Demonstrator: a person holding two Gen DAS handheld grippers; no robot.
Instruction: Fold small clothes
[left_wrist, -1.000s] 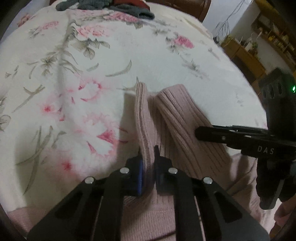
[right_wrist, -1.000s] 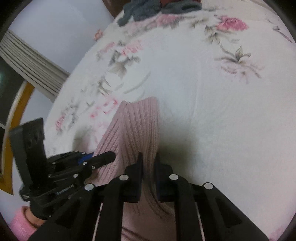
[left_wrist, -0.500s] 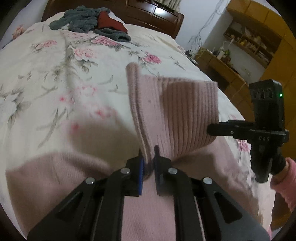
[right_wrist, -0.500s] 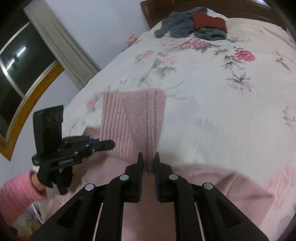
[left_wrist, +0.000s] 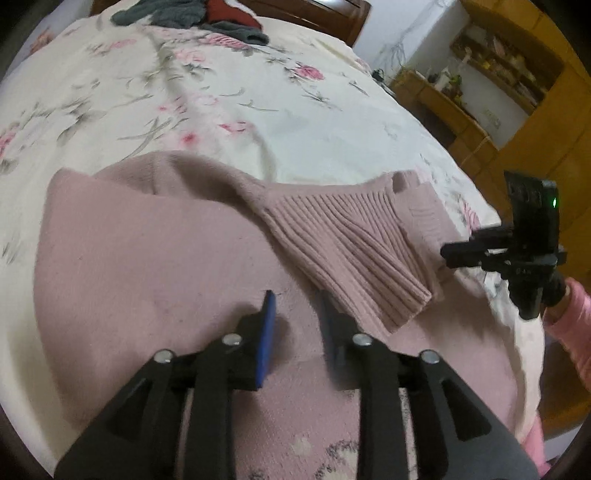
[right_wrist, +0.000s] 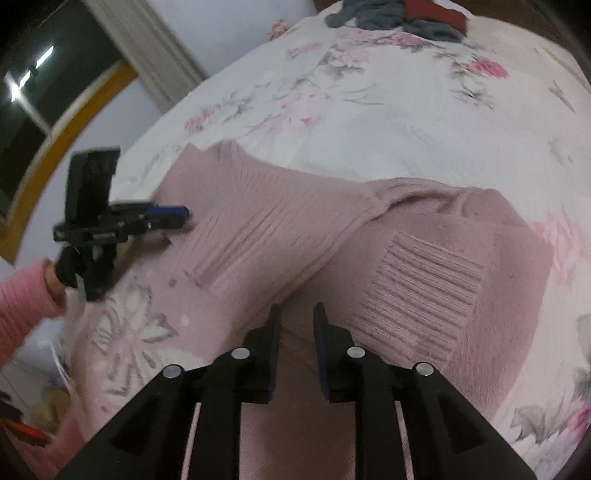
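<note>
A pink knitted sweater (left_wrist: 147, 258) lies spread on the floral bedspread (left_wrist: 221, 110). One sleeve with a ribbed cuff (left_wrist: 347, 251) is folded across its body. My left gripper (left_wrist: 297, 306) hovers open just above the sweater, nothing between its fingers, the cuff's end just to its right. In the right wrist view the same sweater (right_wrist: 480, 236) shows the folded sleeve (right_wrist: 266, 221) on the left and a second ribbed cuff (right_wrist: 417, 291) on the right. My right gripper (right_wrist: 297, 317) is open over the fabric between them, holding nothing. Each gripper shows at the side of the other's view.
A heap of grey and red clothes (left_wrist: 192, 14) lies at the far end of the bed by the wooden headboard (left_wrist: 321, 14). Wooden shelves (left_wrist: 517, 74) stand to the right of the bed, a window (right_wrist: 37, 110) to the left. A pink-sleeved hand (right_wrist: 26, 295) holds each gripper.
Both grippers held the ribbed sleeve cuff lifted; they have carried it back over the sweater, laid it down and let go. Both now stand open above the fabric.
</note>
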